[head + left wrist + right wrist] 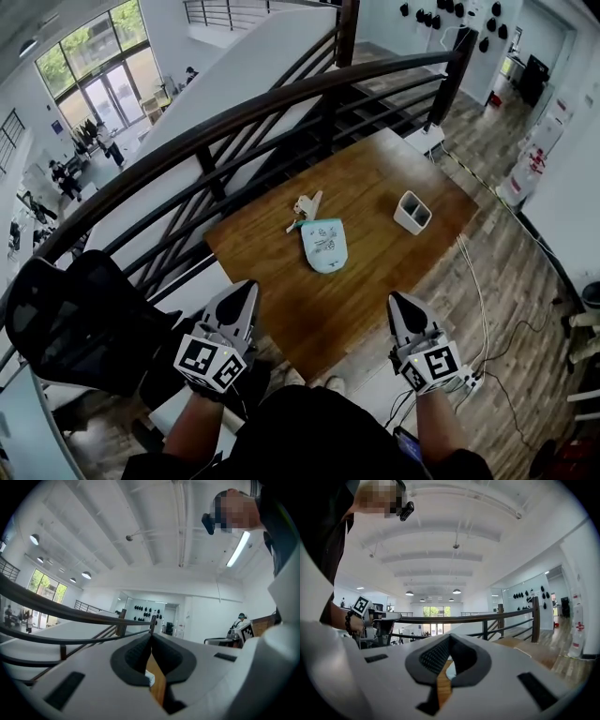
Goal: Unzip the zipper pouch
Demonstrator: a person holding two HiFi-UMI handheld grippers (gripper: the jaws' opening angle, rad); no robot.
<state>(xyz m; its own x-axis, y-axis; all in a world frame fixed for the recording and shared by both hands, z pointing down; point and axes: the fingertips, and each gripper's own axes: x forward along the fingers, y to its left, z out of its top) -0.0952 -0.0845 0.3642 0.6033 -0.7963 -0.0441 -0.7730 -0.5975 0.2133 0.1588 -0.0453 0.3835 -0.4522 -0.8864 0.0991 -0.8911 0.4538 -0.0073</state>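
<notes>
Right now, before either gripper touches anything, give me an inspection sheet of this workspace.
Surface: wooden table, three things on it.
Job's things: light blue zipper pouch lying flat mid-table, not touched by either gripper; zipper state too small to tell.
Clutter: small pale object just beyond the pouch; white square holder to its right.
Grippers: left gripper and right gripper both shut and empty, near the table's near edges, apart from the pouch.
Cables: white cable along the floor on the right.
Surroundings: black railing beyond the table; black chair at the left.
</notes>
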